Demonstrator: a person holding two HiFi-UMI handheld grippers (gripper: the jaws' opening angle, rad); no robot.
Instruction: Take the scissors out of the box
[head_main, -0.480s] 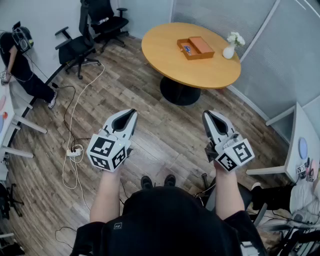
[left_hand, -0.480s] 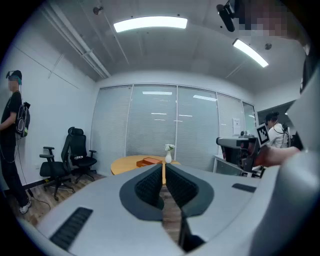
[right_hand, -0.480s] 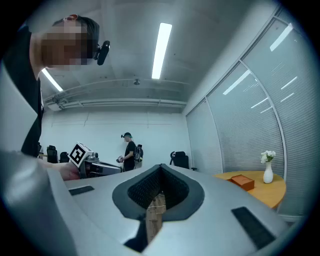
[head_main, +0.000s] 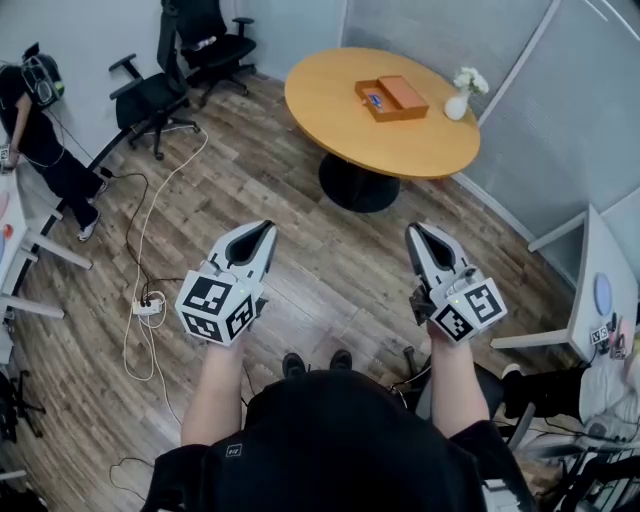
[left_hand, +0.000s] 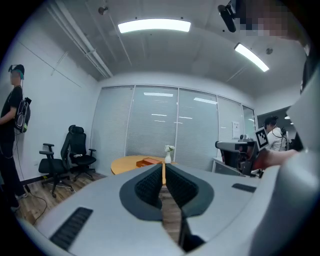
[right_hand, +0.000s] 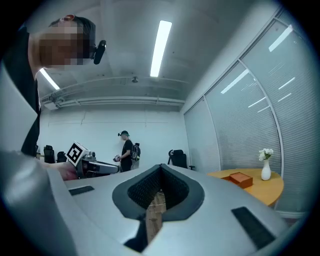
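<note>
— Round wooden bench (head_main: 400, 140) across the floor (head_main: 300, 200)?
— Yes, well apart from left gripper (head_main: 268, 226) and right gripper (head_main: 412, 228); fingers of both clenched on nothing.
— Writing?
— Only black-and-white square markers (head_main: 208, 295) on both.
— Box?
— Orange box (head_main: 391, 97), open on the bench; blue item (head_main: 374, 98) inside, too small to tell as scissors.

Wood floor (head_main: 280, 200) is running under a round table (head_main: 400, 140) and two black chairs (head_main: 150, 98), a cable (head_main: 135, 250) trailing across it. Blinds (head_main: 590, 110) are covering the glass walls (left_hand: 195, 130); strip lights (left_hand: 154, 26) are glowing on the ceiling (left_hand: 165, 55).
</note>
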